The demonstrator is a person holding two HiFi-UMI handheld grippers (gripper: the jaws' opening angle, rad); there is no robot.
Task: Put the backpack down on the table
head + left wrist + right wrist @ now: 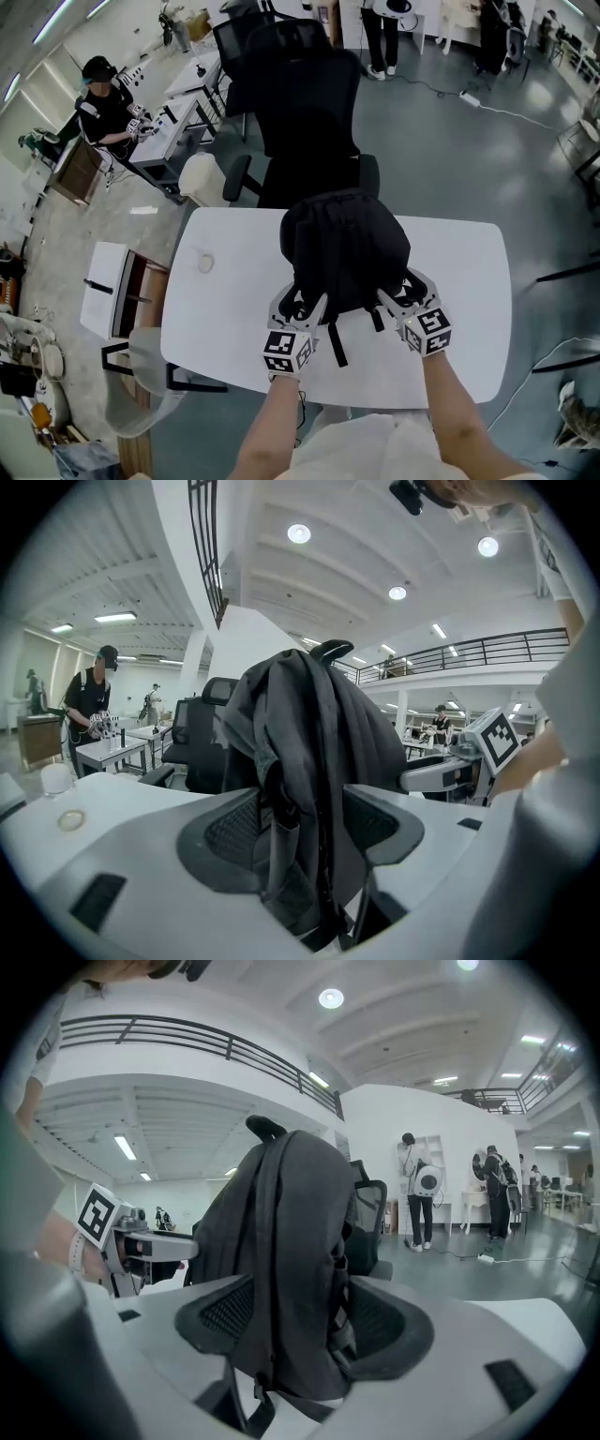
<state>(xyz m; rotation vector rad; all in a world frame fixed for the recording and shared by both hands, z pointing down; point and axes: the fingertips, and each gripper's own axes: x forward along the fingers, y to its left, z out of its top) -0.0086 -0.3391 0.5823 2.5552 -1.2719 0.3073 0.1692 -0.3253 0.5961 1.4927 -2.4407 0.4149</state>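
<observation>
**Inspector:** Your left gripper (pixel 302 305) sits closest to you, at the near-left flank of the black backpack (pixel 345 248). In the left gripper view its jaws are spread wide. A fold of dark fabric and webbing hangs loose in the gap. The pads are not clamping it.

**Operator:** And the pack itself?

**Inspector:** It stands upright on the white table (pixel 234 281), about mid-width and nearer your edge than the far one. Its base is on the surface and its grab handle (pixel 330 651) is at the top. One strap (pixel 335 345) trails flat toward you, between your two grippers. A black office chair (pixel 309 122) stands just behind the table's far edge.

**Operator:** Right side?

**Inspector:** Your right gripper (pixel 408 289) is at the near-right flank, with its jaws also spread wide. The right gripper view shows the pack's side panel standing between them. The fabric lies close against one pad. I cannot tell whether it touches the other. Nothing is pinched. You hold the pack in neither gripper.
</observation>
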